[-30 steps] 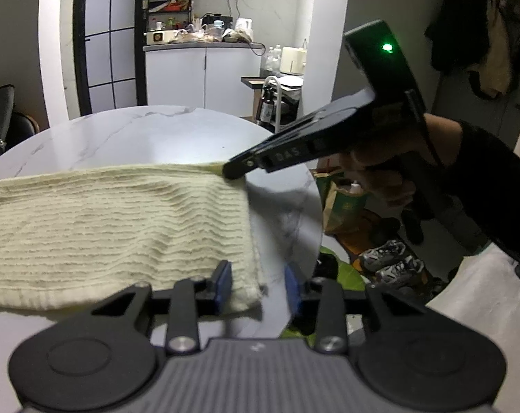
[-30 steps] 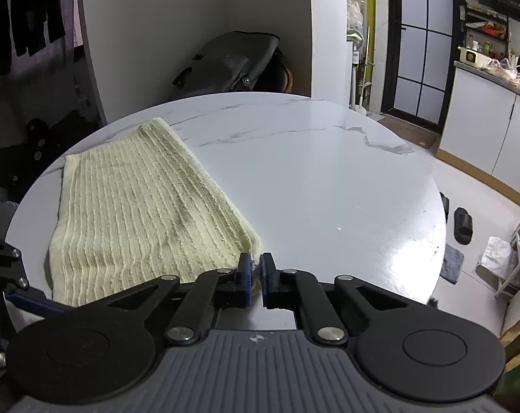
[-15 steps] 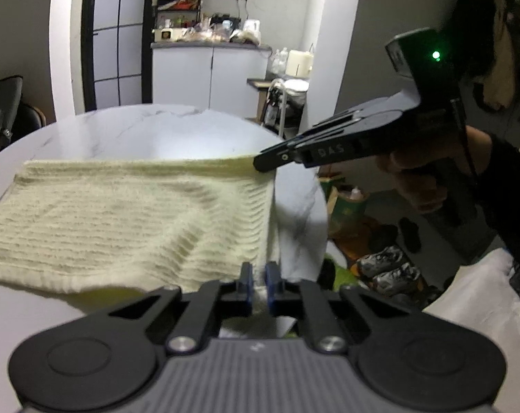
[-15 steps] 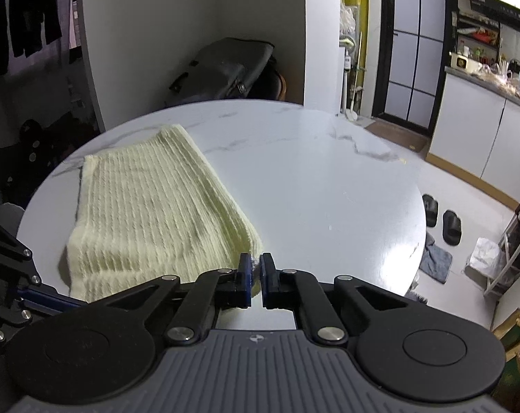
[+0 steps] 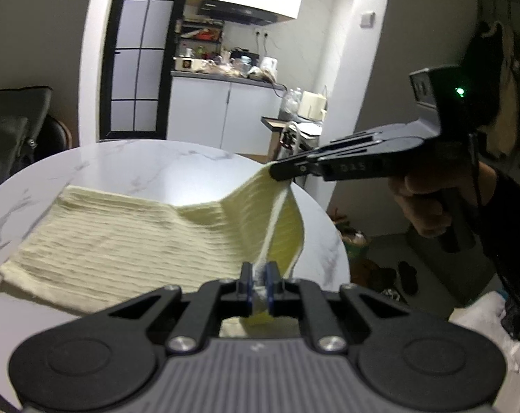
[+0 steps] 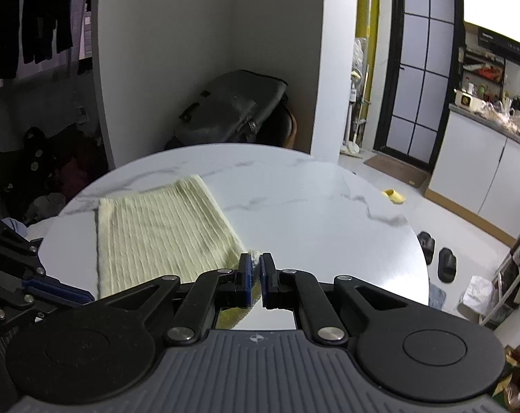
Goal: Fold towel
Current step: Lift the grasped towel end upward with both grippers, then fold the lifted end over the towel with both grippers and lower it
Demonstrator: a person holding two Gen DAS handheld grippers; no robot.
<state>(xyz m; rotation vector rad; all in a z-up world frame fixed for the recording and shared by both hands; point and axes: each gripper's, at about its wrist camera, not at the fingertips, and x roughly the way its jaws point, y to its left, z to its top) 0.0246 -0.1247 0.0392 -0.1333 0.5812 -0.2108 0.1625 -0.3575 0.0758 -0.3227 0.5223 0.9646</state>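
Currently, in the left wrist view, we have the left gripper closed down on the near corner of the towel, with pale yellow cloth pinched between its blue pads. Its jaws have just been closing, and the cloth sits between them. The right gripper enters from the right, held in a hand with a dark sleeve, and its black tip is clamped on the far corner of the same short edge. That edge hangs off the table between the two grippers, and the underside of the cloth shows as a brighter yellow fold. The remaining towel lies flat on the white marble top, reaching toward the left of the view.

Next, in the right wrist view, we see the right gripper with its jaws nearly together and a small tuft of towel corner gripped between the pads. The towel runs from there up and to the left across the round table, ribbed side up. Part of the left gripper shows at the lower left edge, at the near edge of the towel. Two dark slippers rest on the floor beyond the table rim.
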